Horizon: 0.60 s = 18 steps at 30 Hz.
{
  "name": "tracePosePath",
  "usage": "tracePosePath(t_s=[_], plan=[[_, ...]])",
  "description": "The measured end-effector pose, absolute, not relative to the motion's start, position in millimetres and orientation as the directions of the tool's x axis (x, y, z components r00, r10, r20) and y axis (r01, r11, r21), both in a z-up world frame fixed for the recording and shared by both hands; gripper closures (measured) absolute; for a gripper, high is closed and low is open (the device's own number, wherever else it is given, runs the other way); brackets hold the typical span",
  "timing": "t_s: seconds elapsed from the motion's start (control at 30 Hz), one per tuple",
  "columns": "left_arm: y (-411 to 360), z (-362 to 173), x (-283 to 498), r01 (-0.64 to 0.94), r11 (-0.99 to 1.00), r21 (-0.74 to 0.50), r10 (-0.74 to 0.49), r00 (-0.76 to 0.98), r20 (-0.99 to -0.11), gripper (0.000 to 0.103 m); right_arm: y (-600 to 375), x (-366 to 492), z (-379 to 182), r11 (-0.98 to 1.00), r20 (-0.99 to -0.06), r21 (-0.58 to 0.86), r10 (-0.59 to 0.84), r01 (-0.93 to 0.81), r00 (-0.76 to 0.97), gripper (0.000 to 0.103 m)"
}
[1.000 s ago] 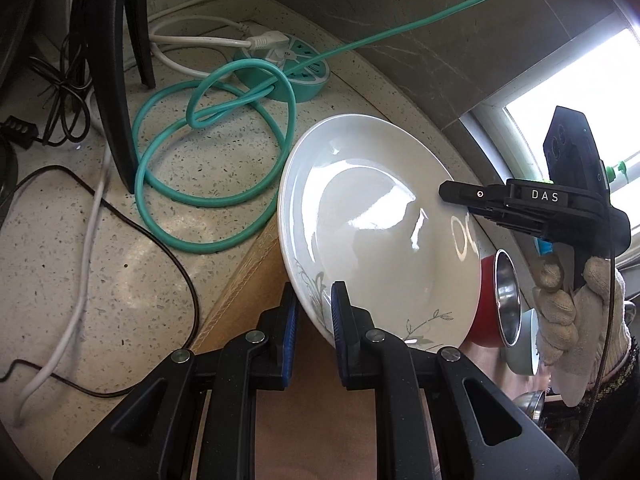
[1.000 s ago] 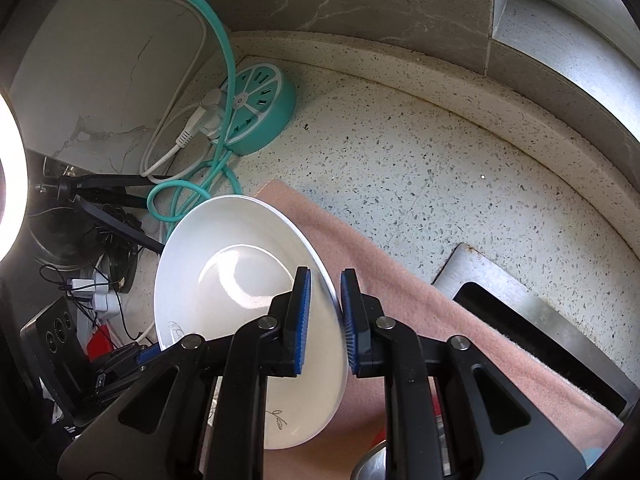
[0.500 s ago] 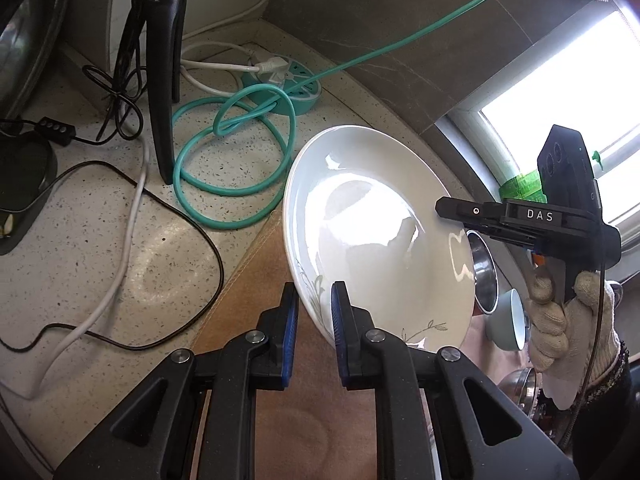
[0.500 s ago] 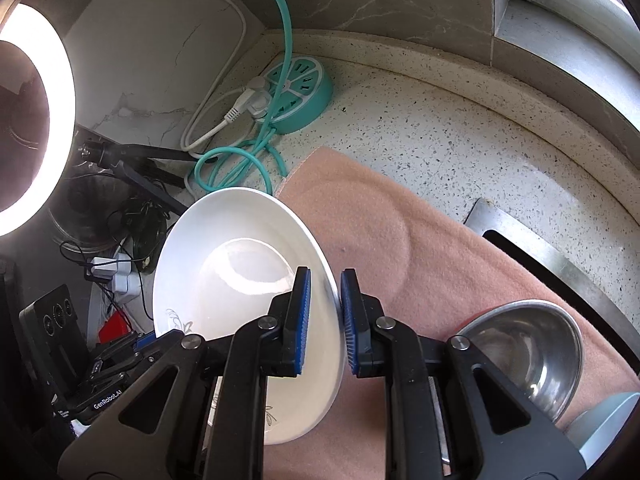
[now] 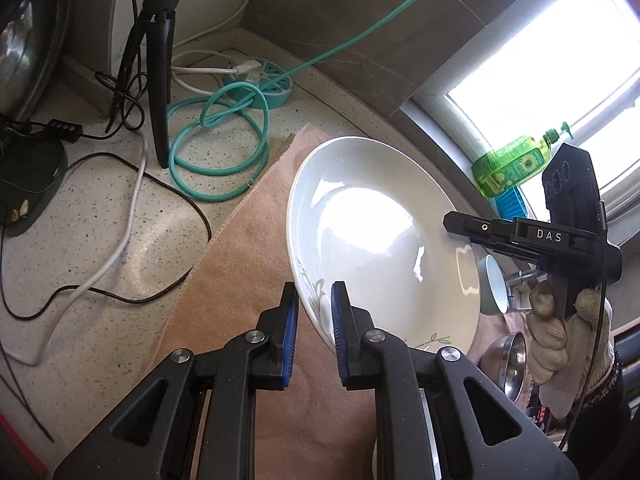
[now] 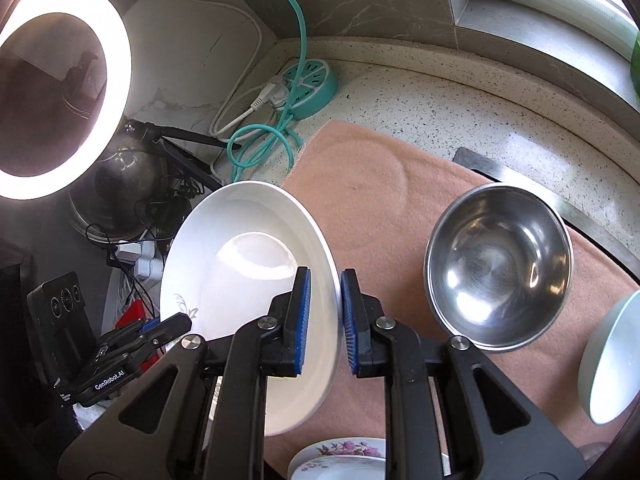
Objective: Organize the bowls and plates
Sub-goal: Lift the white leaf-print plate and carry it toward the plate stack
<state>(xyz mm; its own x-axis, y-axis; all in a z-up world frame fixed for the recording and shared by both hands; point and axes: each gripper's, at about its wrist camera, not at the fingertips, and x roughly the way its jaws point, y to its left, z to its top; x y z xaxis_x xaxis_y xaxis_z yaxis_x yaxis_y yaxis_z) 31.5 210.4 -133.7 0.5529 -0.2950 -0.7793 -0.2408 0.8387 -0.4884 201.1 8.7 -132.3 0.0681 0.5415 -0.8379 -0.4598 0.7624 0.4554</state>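
A white plate (image 5: 376,240) with a grey leaf pattern hangs tilted above the pink cloth (image 5: 248,264). My left gripper (image 5: 314,304) is shut on its near rim. My right gripper (image 6: 323,292) is shut on the opposite rim of the same white plate (image 6: 240,280). In the left wrist view the right gripper (image 5: 472,228) reaches in from the right, held by a gloved hand (image 5: 560,332). In the right wrist view the left gripper (image 6: 160,330) clamps the plate's lower left edge. A steel bowl (image 6: 498,264) sits on the cloth (image 6: 376,184) to the right.
A pale green bowl (image 6: 612,360) lies at the right edge, a floral plate (image 6: 340,458) at the bottom. A teal power strip (image 6: 310,88) with coiled cable (image 5: 216,140), a tripod (image 5: 158,60), a ring light (image 6: 60,88) and loose wires crowd the counter's left. A soap bottle (image 5: 512,164) stands by the window.
Both grippers have lifted the plate and carried it away from the corner and the power strip, out over the cloth. The steel bowl and green bowl have come into the right wrist view.
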Motion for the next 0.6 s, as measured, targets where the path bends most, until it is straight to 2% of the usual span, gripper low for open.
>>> tracePosePath(t_s=[0.6], plan=[[143.7, -122.5, 10.0, -0.068, 0.881, -0.468, -0.378, 0.495, -0.783, 0.088, -93.9, 118.7, -131.6, 0.823, -0.829, 0.464, 0.534, -0.327, 0.168, 0.087]])
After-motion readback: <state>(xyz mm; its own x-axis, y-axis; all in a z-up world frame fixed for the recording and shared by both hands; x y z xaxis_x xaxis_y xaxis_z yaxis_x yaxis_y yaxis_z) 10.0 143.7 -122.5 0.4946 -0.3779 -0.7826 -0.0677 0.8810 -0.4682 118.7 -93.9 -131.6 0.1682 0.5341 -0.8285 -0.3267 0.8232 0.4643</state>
